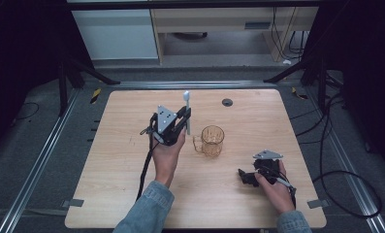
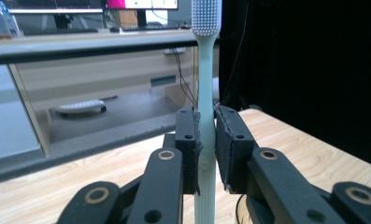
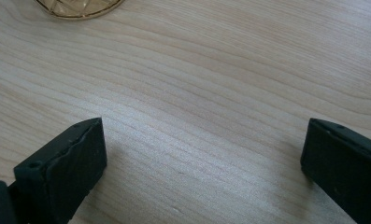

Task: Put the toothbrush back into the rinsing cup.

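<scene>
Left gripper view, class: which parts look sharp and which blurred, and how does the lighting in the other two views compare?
Left gripper view: toothbrush sharp, background soft. High view: table lit, surroundings dark. Right gripper view: even light, slight sheen on the wood.

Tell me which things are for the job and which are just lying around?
Probably for the job:
toothbrush, clamped upright in the left tool
glass mug, standing beside it
right tool, open, low over the table

Just lying around:
cables on the floor
dark round spot on the table
</scene>
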The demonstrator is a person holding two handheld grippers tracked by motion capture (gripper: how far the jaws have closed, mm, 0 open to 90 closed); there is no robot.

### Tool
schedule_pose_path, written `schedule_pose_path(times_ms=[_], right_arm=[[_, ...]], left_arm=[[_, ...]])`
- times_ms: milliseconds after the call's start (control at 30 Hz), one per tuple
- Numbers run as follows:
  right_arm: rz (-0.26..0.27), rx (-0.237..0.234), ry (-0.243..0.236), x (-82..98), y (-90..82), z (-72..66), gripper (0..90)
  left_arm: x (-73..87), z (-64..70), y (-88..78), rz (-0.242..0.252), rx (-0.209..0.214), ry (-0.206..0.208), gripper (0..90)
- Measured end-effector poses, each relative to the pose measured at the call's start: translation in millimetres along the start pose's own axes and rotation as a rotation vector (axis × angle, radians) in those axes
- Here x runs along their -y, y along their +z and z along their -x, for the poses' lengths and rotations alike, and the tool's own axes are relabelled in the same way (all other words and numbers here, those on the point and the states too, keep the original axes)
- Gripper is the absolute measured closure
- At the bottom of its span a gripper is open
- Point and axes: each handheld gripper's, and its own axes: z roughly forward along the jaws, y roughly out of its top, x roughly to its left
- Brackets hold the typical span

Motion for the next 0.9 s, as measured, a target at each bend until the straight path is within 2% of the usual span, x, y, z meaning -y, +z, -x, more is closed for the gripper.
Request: schedule_pose_path(times_ms=[633,900], right_arm=[[0.000,-0.003,-0.002,0.0,-0.1,0.2,0.7],[-0.001,-0.003,-0.001,0.0,-0.1,0.2,0.7]], left_arm=[[6.4,9.1,1.8,0.056,0.036,-0.026,79.0],[12.0,12.4,4.1,0.055,0.049,-0.033,79.0]])
